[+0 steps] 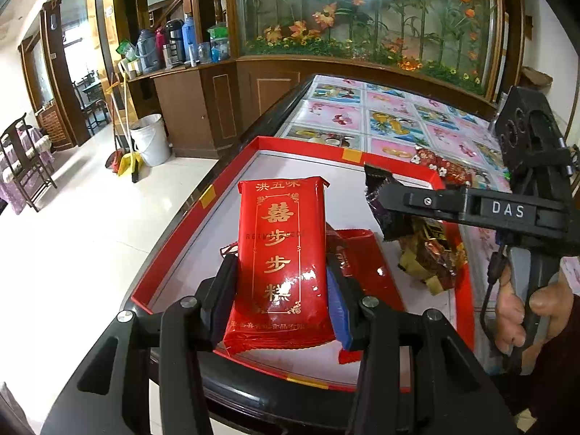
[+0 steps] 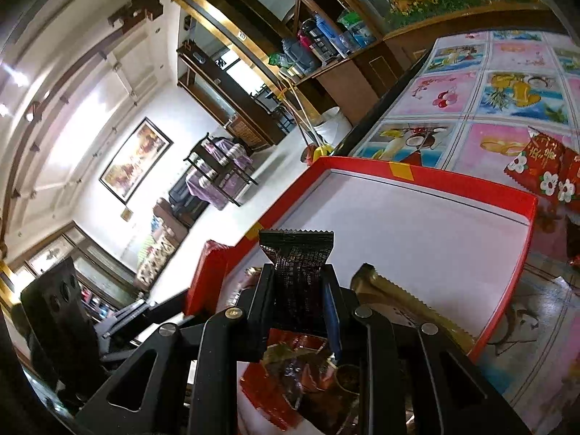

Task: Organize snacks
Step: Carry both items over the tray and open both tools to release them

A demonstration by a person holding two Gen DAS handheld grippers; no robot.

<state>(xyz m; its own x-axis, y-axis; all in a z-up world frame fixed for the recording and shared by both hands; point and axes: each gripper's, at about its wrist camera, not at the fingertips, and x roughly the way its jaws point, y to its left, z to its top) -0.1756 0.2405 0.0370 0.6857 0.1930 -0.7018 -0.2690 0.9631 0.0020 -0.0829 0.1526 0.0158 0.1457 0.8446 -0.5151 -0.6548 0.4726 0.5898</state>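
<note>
My left gripper (image 1: pixel 281 275) is shut on a red cake packet (image 1: pixel 281 253) with gold characters, held above the red-rimmed tray (image 1: pixel 232 174). My right gripper (image 2: pixel 297 282) is shut on a dark snack packet (image 2: pixel 297 272) over the same tray (image 2: pixel 427 177); it also shows in the left wrist view (image 1: pixel 384 210), with the dark packet (image 1: pixel 380 199) in its jaws. Several wrapped snacks (image 1: pixel 431 253) and a flat red packet (image 1: pixel 362 253) lie in the tray. A gold-wrapped snack (image 2: pixel 391 301) and a red one (image 2: pixel 282 380) lie under my right gripper.
The tray stands on a table (image 1: pixel 362 116) with a pictured cloth. A red flowered snack bag (image 2: pixel 543 170) lies on the cloth beyond the tray. A white bucket (image 1: pixel 150 137), brooms and a wooden chair (image 1: pixel 21 159) stand on the floor to the left.
</note>
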